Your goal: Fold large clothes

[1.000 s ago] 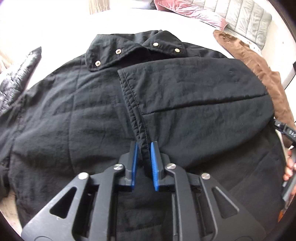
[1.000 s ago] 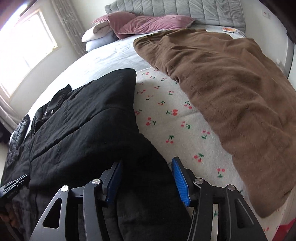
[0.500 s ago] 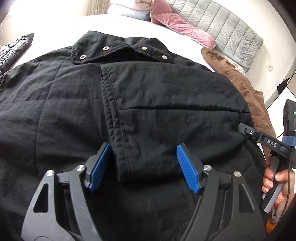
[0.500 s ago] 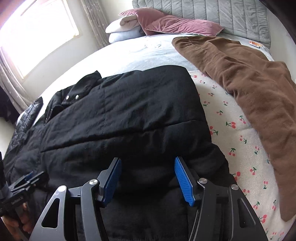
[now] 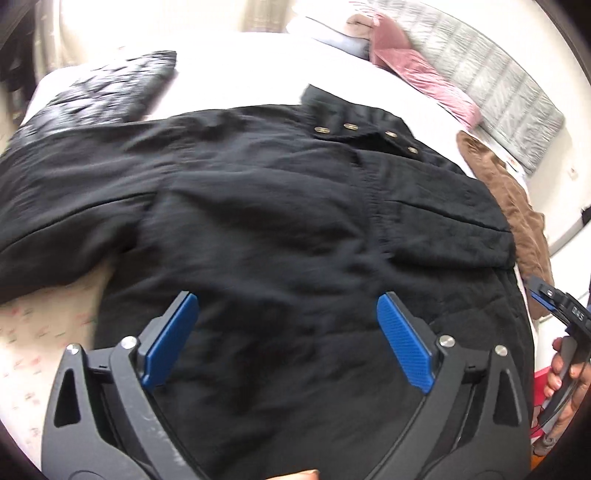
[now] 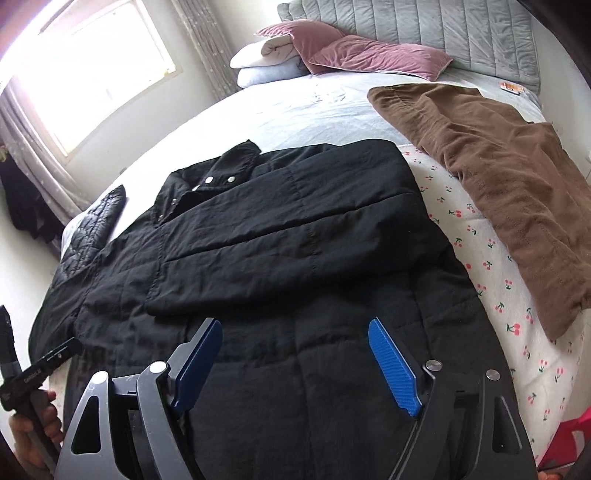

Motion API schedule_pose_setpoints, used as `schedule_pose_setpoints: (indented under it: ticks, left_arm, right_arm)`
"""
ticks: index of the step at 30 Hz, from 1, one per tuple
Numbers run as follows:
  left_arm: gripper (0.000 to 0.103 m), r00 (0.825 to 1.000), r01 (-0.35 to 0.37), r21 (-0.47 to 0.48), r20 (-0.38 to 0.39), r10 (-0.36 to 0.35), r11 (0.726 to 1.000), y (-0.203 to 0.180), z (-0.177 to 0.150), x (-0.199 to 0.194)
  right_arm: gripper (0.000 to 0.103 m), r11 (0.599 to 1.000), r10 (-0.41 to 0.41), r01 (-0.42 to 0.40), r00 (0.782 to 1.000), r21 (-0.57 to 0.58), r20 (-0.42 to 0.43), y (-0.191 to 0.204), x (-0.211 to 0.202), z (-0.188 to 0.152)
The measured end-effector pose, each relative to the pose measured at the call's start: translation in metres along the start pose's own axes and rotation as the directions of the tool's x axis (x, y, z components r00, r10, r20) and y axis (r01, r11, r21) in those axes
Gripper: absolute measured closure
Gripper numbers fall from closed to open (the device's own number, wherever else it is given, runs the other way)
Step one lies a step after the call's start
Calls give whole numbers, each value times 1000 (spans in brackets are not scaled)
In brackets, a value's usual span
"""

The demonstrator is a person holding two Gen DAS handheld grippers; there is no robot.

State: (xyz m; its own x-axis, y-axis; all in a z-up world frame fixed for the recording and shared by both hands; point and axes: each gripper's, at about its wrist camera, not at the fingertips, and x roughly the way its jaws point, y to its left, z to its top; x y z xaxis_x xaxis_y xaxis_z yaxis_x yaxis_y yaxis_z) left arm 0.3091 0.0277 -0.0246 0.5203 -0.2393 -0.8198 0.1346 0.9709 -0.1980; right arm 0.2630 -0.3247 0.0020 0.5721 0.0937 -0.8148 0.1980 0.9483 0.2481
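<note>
Bed (image 6: 332,107) with pale cover; cherry-print sheet (image 6: 480,258) exposed along one side. Brown garment (image 6: 498,192) lies flat on the sheet, well apart from the pillows. Pink pillow (image 6: 369,55) against grey quilted headboard (image 6: 443,33), overlapping white pillows (image 6: 266,59). Shiny black quilted item (image 6: 96,229) at bed edge near the window (image 6: 88,70). Curtain (image 6: 199,40) beside window. Small orange object (image 6: 511,87) near headboard, unidentifiable.

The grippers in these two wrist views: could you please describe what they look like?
Both the left gripper and the right gripper match: black frames with triangular cut-outs, silver round bolt heads, and two fingers faced with blue textured pads. Seen from the side, the right gripper carries white lettering, partly readable as "DAS". Bare hands hold the handles; no sleeves show.
</note>
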Motion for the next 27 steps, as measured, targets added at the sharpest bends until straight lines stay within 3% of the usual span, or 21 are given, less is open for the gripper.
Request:
schedule_pose_setpoints:
  ticks: [7,12,14,18,23,25,27]
  left_arm:
    - [5,997,-60,-185,42,69,981,110,-21,-63]
    - [5,991,-44,-348,106,86,936,183,-44,-86]
    - [5,984,-18,-415,151,89,910,211,-53,-93]
    - [5,970,-5,-535,203,134,845,261,-68,-93]
    - [6,962,49,-695,227,154,717,314,-88,-67]
    - [12,957,87,-721,251,142,688,328,-92,-55]
    - [18,938,106,-739,297,181,665,339,-93,-52]
  right_arm:
    - [18,995,3,-2,1000,-100,18,46,-33,-24]
    - [17,985,85,-81,996,-156,21,57,-39,-44]
    - [17,984,68,-70,998,-161,-13,58,-34,-46]
    - [17,987,-21,22,1000,-161,7,52,-31,-47]
    - [17,991,-4,0,1000,-137,-26,41,-17,-46]
    - [17,994,4,-8,999,-108,-39,36,-12,-46]
    - [17,994,8,-12,999,-108,-39,35,-11,-46]
